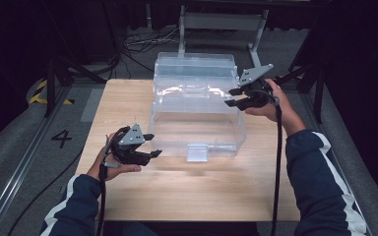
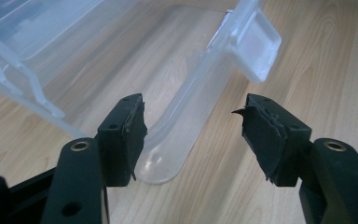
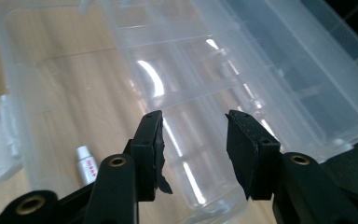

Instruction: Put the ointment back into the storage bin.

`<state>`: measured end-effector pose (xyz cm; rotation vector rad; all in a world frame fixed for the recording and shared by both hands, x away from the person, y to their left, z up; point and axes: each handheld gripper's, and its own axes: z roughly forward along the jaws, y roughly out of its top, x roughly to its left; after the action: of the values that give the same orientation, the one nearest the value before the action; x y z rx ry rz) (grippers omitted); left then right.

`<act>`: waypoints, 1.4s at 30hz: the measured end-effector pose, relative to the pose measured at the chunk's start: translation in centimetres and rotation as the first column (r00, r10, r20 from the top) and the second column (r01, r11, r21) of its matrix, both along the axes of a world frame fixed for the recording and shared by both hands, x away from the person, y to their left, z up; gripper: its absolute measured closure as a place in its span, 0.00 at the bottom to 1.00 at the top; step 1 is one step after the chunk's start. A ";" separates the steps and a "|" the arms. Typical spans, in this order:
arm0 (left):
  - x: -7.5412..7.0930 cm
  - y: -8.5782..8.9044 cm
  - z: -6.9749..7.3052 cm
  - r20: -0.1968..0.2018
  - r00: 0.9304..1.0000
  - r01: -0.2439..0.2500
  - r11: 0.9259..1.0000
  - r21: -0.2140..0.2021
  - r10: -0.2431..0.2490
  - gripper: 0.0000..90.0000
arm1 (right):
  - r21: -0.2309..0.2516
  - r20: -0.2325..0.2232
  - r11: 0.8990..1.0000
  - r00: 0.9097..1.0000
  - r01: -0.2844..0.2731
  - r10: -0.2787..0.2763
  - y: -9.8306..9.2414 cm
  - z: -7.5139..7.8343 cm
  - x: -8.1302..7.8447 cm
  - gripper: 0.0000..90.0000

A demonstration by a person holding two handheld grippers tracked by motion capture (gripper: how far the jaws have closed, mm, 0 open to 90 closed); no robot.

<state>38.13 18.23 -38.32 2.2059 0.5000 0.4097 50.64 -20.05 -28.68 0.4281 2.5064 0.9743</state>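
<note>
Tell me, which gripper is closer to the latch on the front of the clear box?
Left. The left gripper hovers just beside the latch, jaws open. The right gripper is up by the box's back right corner.

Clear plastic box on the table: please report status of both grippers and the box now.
Left gripper open, near box front corner. Right gripper open, at box right side. Clear plastic box open, lid back, nothing held. Small white bottle nearby.
</note>
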 end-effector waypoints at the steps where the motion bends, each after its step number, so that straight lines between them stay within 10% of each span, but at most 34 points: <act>1: 0.1 -0.2 0.0 0.003 1.000 0.002 1.000 0.005 -0.002 0.44 | 0.005 -0.002 1.000 1.000 -0.003 0.003 -0.1 0.2 0.2 0.64; 25: 3.3 -3.0 -0.8 -0.068 0.996 0.069 0.995 0.071 -0.064 0.54 | 0.101 0.007 0.991 0.996 0.089 -0.090 -0.1 -0.8 5.6 0.57; 42: 4.3 -4.6 -2.2 -0.110 0.987 0.131 0.980 0.149 -0.115 0.62 | 0.020 -0.040 0.995 0.995 0.096 -0.095 1.5 -2.3 7.4 0.62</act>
<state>42.42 13.63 -40.50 2.4040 0.3934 0.2803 58.02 -18.59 -30.97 0.5734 2.4870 0.9658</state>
